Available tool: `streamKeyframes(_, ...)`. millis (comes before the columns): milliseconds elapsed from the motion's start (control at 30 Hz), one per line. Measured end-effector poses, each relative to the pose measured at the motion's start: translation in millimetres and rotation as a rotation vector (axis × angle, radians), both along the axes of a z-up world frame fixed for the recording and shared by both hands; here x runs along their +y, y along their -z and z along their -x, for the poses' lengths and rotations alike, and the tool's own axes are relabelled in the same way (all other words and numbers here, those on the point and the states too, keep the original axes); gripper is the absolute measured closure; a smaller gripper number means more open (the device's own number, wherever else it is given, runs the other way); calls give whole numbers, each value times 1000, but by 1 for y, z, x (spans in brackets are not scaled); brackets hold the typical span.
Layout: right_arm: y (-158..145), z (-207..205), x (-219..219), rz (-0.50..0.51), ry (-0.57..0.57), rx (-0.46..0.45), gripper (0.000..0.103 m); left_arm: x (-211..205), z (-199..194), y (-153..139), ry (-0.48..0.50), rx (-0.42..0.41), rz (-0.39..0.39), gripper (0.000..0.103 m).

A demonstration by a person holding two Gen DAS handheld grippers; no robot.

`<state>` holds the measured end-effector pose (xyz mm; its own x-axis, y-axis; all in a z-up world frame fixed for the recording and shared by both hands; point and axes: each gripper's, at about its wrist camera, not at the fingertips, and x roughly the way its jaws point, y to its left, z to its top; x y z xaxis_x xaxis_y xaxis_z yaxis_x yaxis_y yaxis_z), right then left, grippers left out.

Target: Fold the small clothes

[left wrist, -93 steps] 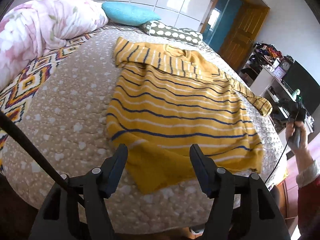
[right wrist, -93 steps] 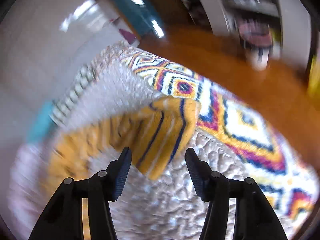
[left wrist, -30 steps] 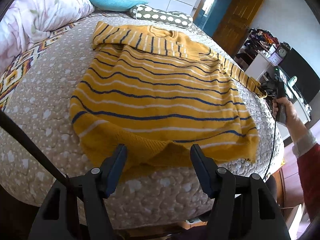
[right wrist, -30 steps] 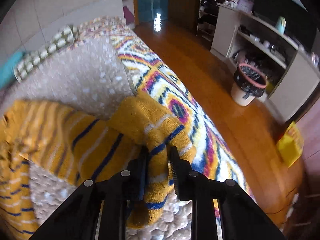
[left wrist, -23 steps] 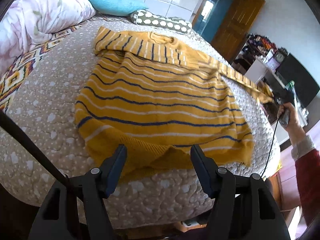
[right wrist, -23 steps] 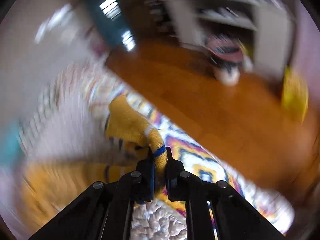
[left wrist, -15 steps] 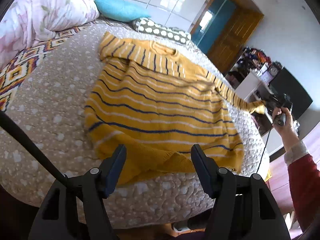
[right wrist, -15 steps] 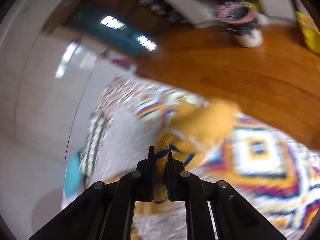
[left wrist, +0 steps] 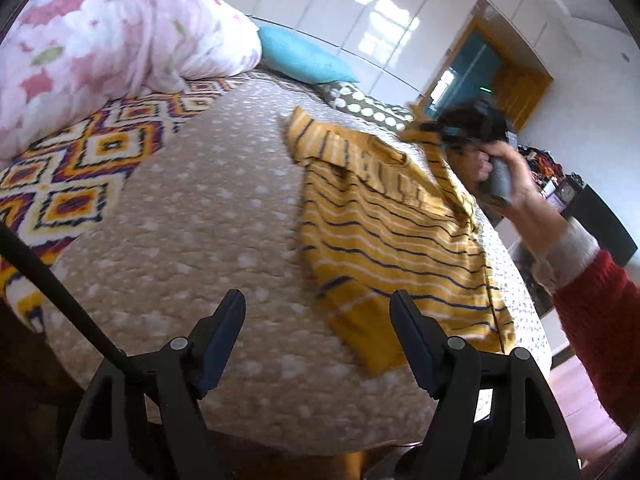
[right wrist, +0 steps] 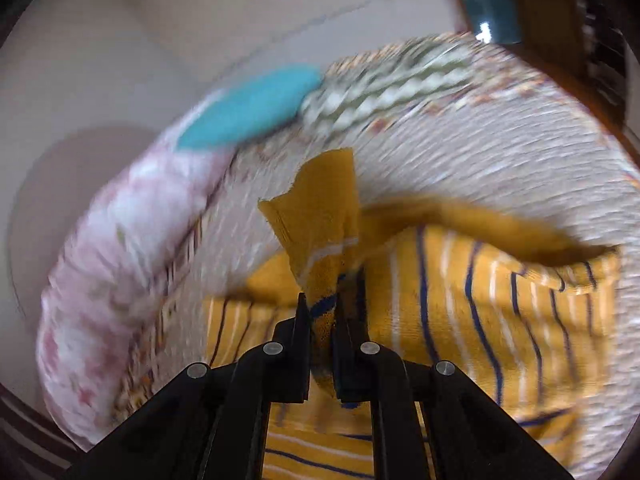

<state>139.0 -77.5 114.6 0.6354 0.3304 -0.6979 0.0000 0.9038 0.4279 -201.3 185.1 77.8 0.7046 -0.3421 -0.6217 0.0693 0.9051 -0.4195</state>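
Note:
A yellow sweater with navy and white stripes point(left wrist: 384, 232) lies flat on the beige quilted bed point(left wrist: 200, 216). My right gripper point(right wrist: 322, 312) is shut on the cuff of its sleeve point(right wrist: 320, 216) and holds that sleeve raised above the sweater's body point(right wrist: 480, 312). In the left wrist view a hand in a red sleeve point(left wrist: 516, 184) carries that gripper over the sweater's collar end. My left gripper point(left wrist: 318, 324) hangs above the bed's near edge, left of the sweater's hem, its jaws opening with nothing between them.
A pink floral duvet point(left wrist: 100, 44) is piled at the far left of the bed, with a teal pillow point(left wrist: 300, 60) and a spotted pillow point(left wrist: 368, 108) at the head. A wooden door point(left wrist: 516, 84) and cluttered shelves point(left wrist: 548, 168) stand beyond the right side.
The right gripper has swung the sleeve cuff from off the bed's right edge up and across over the sweater. The left gripper has shifted left, away from the hem, with its jaws slightly wider.

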Motion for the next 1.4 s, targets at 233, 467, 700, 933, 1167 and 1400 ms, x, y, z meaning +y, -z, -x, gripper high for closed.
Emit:
streamKeyframes(233,72,-32,125,94,-209,98,94,21,5,16,-26,10,-7,30)
streamKeyframes(467,97,-19,168,235,-302,94,83,29,2,28,-43,34,20,30)
streamKeyframes(700,56,14,135,152,-402,46,68,26,2,27,-50,38,13,30)
streamKeyframes(933,20,39,-10,440,31,-44,38,16,-2,24,-40,35,-8,30)
streamKeyframes(1167,77,7,-122,484,232,246,37,5,-9,26,-31,66,-3,30)
streamKeyframes(1400,92,5,-148,446,238,288,94,1,-13,21,-44,69,-36,30)
